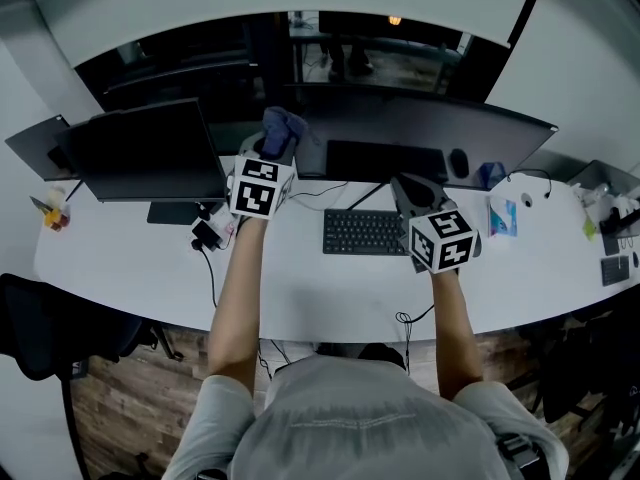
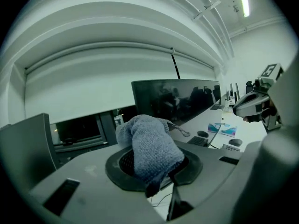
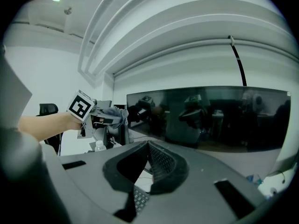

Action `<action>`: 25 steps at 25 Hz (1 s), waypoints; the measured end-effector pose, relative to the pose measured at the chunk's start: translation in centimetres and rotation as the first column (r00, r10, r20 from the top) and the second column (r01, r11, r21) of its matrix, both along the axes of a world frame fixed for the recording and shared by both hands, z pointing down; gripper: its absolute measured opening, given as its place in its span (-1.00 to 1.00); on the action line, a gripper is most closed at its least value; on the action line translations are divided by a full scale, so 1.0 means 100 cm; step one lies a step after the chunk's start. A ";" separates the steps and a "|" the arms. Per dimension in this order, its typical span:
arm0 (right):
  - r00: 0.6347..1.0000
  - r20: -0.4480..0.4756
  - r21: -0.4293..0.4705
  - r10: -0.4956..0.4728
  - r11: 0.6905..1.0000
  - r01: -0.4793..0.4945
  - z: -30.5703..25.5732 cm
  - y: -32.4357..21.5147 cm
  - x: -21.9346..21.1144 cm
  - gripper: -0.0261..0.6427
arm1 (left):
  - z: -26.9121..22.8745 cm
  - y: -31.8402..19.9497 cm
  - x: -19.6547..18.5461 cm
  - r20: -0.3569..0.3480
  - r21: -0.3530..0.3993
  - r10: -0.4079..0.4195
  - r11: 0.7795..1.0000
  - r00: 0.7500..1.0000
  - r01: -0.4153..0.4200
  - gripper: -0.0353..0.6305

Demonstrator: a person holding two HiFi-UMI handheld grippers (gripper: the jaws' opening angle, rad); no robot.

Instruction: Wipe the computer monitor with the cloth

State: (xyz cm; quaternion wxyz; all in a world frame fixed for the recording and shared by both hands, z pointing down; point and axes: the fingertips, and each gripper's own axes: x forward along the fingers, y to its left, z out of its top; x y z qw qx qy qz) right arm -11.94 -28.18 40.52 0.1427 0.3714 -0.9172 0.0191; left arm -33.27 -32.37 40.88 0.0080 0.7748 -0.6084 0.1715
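Note:
A wide curved dark monitor (image 1: 420, 128) stands at the back of the white desk (image 1: 300, 293). My left gripper (image 1: 275, 146) is raised in front of the monitor's left end and is shut on a blue-grey knitted cloth (image 1: 283, 126). In the left gripper view the cloth (image 2: 152, 148) bulges up between the jaws, with the monitor (image 2: 177, 99) beyond it. My right gripper (image 1: 407, 185) hovers over the keyboard, lower and to the right. Its jaws meet at the tips (image 3: 148, 146) with nothing between them. The right gripper view shows the monitor (image 3: 224, 120) and the left gripper (image 3: 108, 116) with the cloth (image 3: 119, 113).
A second, smaller monitor (image 1: 150, 153) stands at the left. A black keyboard (image 1: 365, 232) lies under the right gripper, a mouse (image 1: 459, 162) behind it. Cables and a small black device (image 1: 207, 234) trail at the left, a blue packet (image 1: 502, 216) at the right. A dark chair (image 1: 50, 328) stands front left.

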 end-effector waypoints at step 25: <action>0.965 -0.087 0.175 0.246 0.958 -0.228 -0.034 0.216 0.208 -0.92 | -0.004 0.253 0.179 -0.043 0.127 0.157 0.980 0.987 -0.150 -0.65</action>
